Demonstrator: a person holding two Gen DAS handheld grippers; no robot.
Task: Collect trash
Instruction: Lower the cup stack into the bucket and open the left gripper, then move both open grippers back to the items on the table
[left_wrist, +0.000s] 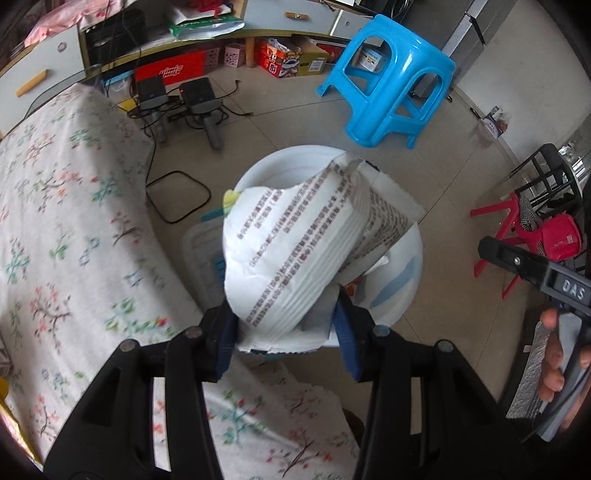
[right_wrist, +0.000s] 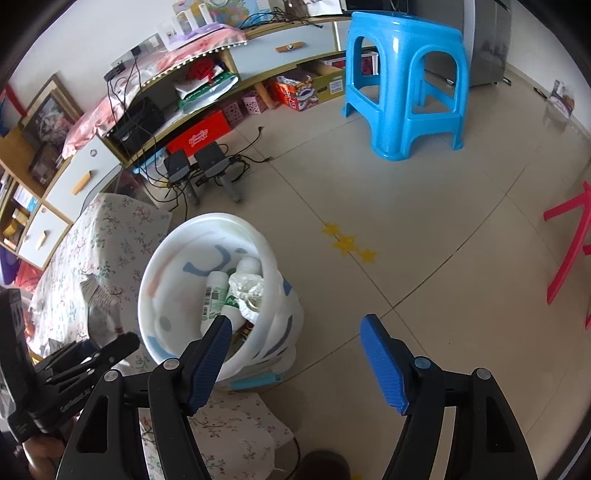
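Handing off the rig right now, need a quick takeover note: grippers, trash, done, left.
Left gripper: shut on the crumpled white printed wrapper, held above the white plastic trash bin.
Right gripper: open, empty, beside the bin over the floor.
Done: a white bottle with green label and crumpled clear plastic lie in the bin.
Left: release the wrapper into the bin. No other trash identifiable here.

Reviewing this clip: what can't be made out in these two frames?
- Left wrist view: most of the trash bin interior is hidden by the white printed packet held in the left gripper.
- Same view: the packet's print is too small to read.
- Right wrist view: the bin's bottom is covered by the bottles and crumpled wrapper; the right gripper hangs open.
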